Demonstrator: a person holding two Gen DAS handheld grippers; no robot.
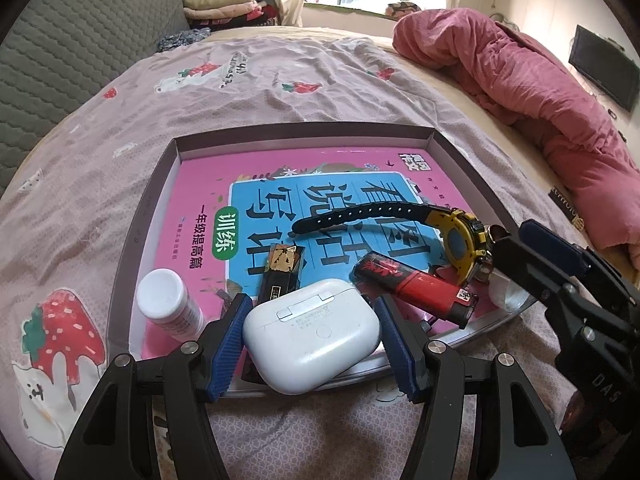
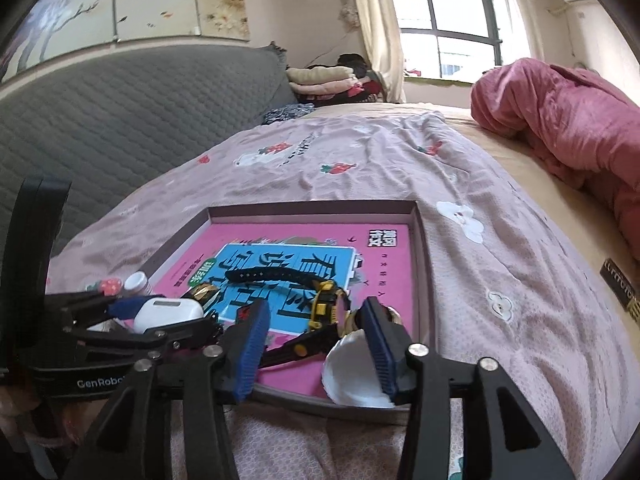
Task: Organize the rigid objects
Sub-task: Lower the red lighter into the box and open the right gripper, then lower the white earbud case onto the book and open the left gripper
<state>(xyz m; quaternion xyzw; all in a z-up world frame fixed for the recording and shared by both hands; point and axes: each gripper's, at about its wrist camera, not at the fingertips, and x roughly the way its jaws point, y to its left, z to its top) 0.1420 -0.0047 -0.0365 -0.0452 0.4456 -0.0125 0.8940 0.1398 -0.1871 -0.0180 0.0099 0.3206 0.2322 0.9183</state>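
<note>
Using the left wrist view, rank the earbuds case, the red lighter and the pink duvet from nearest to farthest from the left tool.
1. Earbuds case: between the left tool's open fingers.
2. Red lighter: just right, in the tray.
3. Pink duvet: far right, across the bed.

Two low wrist views close over the tray's [image 1: 132, 236] near edge, facing the window [image 2: 444, 20], sharing its contents.

The white earbud case [image 1: 311, 334] hides the black box's [image 1: 280, 276] near end; the watch's [image 1: 460, 240] near strap sits behind the right hand-held gripper [image 1: 532, 256].
</note>
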